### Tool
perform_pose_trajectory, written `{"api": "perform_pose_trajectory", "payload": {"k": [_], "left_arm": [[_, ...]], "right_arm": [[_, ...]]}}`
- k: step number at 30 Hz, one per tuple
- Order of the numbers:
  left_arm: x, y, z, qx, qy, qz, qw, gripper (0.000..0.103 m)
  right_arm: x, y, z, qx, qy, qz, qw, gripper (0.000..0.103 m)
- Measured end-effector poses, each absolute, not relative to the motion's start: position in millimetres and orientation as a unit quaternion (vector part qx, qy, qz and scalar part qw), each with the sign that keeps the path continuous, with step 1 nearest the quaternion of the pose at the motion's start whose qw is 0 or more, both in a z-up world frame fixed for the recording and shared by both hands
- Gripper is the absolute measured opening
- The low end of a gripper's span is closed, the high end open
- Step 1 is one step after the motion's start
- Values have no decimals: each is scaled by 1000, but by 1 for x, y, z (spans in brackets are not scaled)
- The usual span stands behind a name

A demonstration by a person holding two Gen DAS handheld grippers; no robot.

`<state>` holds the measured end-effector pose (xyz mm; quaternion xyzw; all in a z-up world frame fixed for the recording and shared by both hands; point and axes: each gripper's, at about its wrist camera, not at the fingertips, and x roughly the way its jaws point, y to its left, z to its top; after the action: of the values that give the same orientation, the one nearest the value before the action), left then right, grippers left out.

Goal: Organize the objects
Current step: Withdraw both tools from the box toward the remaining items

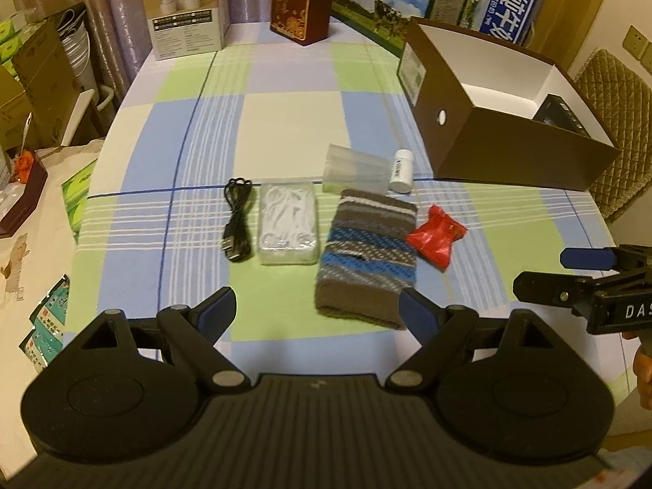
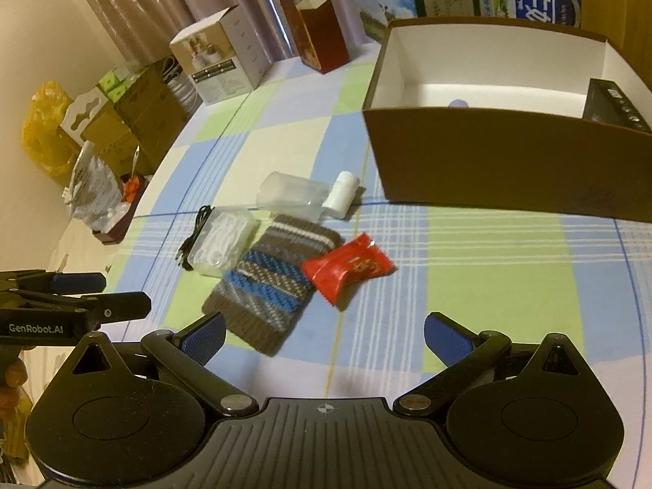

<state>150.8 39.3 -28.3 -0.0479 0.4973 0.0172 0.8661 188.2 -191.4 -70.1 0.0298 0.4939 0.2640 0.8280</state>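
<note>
Your left gripper (image 1: 318, 311) hovers above the near edge of the checked blue, green and white tablecloth (image 1: 285, 122) with its blue-padded fingers (image 1: 218, 311) spread wide and nothing between them. Your right gripper (image 2: 324, 338) is likewise spread wide and empty, held over the cloth in front of the items.

The items lie in a loose group in the middle of the table:

- A coiled black USB cable (image 1: 237, 220) lies at the left end, just beside a clear plastic case holding white pieces (image 1: 288, 224).
- A knitted pouch in brown, blue and white stripes (image 1: 364, 256) lies right of the case, closest to your left gripper. In the left wrist view its near end reaches the right finger.
- A red foil sachet (image 2: 348, 271) lies just beside the right edge of the pouch.
- A clear plastic tube (image 2: 291, 195) lies on its side behind the pouch, with a small white bottle (image 2: 340, 199) against its right end.

An open brown cardboard box with a white interior (image 2: 505, 159) stands well apart to the right rear. A black device (image 2: 615, 108) rests inside it at the right end.

Upright cartons stand along the far edge of the table: a white product box (image 1: 185, 8), a dark red box (image 1: 301, 0) and a blue milk carton (image 1: 440, 0).
</note>
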Motion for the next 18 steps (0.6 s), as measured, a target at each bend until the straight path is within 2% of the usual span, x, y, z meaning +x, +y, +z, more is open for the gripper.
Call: {"api": "perform_pose_trajectory", "payload": {"k": [16,18], "left_arm": [[150,80,-43,-57,498,38,864,85],[152,86,-45,-58,498,42,864,85]], "right_arm": [[195,-170,-96,75,510,227,826,100],[198,-168,-100,84,511,219,827,90]]}}
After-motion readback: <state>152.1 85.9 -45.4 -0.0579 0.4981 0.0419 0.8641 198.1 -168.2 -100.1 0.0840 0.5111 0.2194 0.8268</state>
